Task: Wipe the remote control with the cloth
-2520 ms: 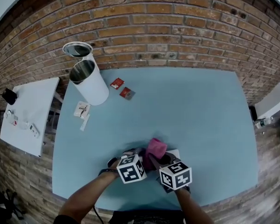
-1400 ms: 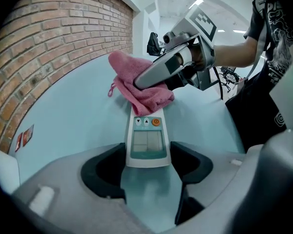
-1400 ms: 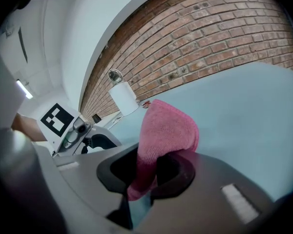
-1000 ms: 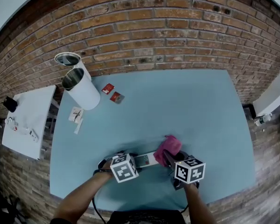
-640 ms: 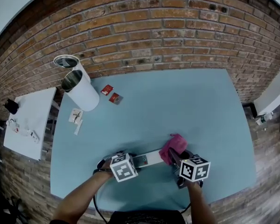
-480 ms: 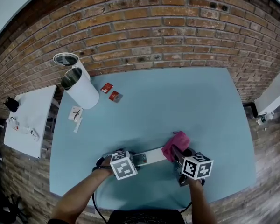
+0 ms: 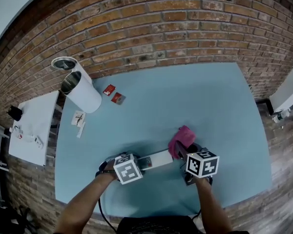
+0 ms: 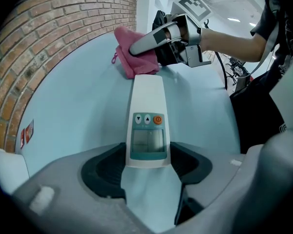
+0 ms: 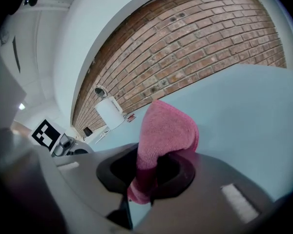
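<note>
We see the remote control (image 7: 155, 160) lying flat on the blue table (image 7: 210, 101), low in the centre of the head view. The left gripper (image 8: 147, 172) pinches its near end, with the 2 jaws pressed against its sides just below the small screen and 3 buttons. The right gripper (image 9: 149, 177) has its jaws closed on the pink cloth (image 9: 166, 128), which bulges out above them. The cloth sits at the remote's far end, and in the left gripper view it hides the tip (we cannot tell whether it presses down there).

At the upper left, well apart from both grippers, is a white bin (image 7: 85, 94) with a round lid (image 7: 63, 63) beside its open mouth. 2 red packets (image 7: 114, 94) lie just right of it, and white sachets (image 7: 78, 119) lie below it. A white side table (image 7: 31, 126) stands at the left edge, and a brick wall (image 7: 151, 28) runs across the top.
</note>
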Motion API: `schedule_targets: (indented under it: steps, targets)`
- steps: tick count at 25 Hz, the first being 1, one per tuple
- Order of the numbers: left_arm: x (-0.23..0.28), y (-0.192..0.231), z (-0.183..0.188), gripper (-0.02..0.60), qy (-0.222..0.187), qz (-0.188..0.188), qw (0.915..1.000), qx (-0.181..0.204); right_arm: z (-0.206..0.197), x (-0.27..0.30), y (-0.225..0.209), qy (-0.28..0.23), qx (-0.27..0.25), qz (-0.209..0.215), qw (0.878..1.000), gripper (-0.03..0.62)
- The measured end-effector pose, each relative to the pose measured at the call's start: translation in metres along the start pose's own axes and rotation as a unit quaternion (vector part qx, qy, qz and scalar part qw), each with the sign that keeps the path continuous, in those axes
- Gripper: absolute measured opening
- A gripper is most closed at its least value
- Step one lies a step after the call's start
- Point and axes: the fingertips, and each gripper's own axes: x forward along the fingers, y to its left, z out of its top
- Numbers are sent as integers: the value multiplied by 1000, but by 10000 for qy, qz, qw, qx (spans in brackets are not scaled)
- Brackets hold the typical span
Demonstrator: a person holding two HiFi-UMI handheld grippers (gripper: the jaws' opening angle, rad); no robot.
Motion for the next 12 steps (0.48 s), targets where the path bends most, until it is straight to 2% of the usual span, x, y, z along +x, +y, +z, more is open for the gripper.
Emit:
schedule_targets:
  steps: [4, 12]
  targets:
    - [0, 1, 0, 275, 70, 13, 10000, -28, -1, 2, 4, 76, -177, 135, 9997, 66]
    - [1, 2, -1, 278, 147, -6, 9999, -36, -6, -7, 2, 154, -213, 280, 9993, 66]
